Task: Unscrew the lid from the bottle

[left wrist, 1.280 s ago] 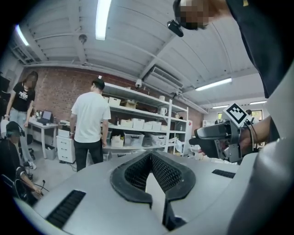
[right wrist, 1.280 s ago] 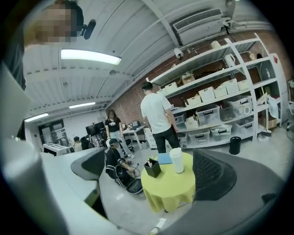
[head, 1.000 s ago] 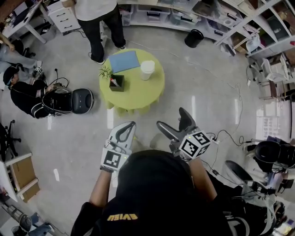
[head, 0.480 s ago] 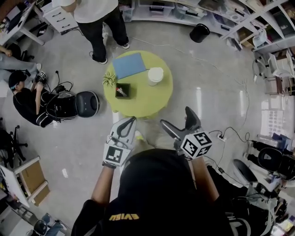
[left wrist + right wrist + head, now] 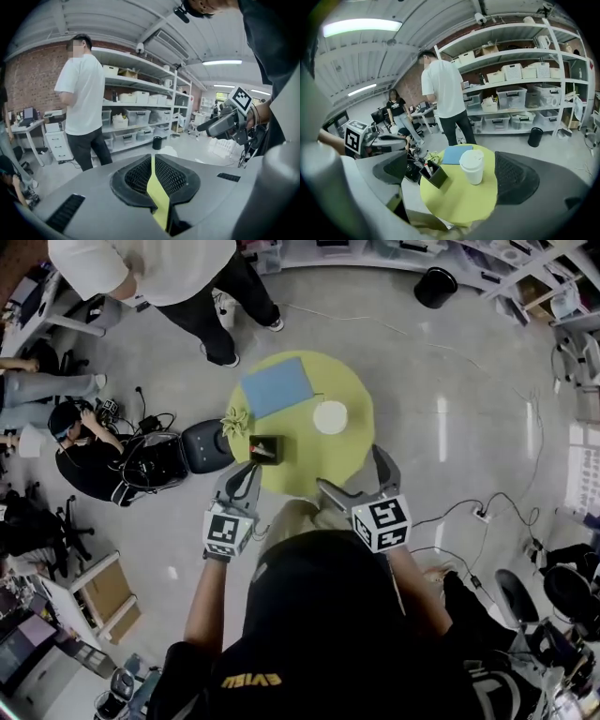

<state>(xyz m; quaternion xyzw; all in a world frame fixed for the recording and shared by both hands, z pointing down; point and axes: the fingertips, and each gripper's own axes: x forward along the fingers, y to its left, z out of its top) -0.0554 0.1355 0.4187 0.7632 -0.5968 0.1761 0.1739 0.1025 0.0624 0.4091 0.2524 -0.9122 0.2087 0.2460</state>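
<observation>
Approach step, I reckon: nothing gripped yet. My left gripper [image 5: 249, 471] is closed on nothing. My right gripper [image 5: 349, 467] is wide open and empty. Both are by the near edge of the table [image 5: 349, 439]. The bottle [image 5: 330, 416] stands right of the table's centre, toward the right edge, apart from both grippers. It's upright, long axis vertical, lid [image 5: 472, 158] on top. Next move calls for opening the left, clamping the body, then closing the other gripper round the lid and twisting.
</observation>
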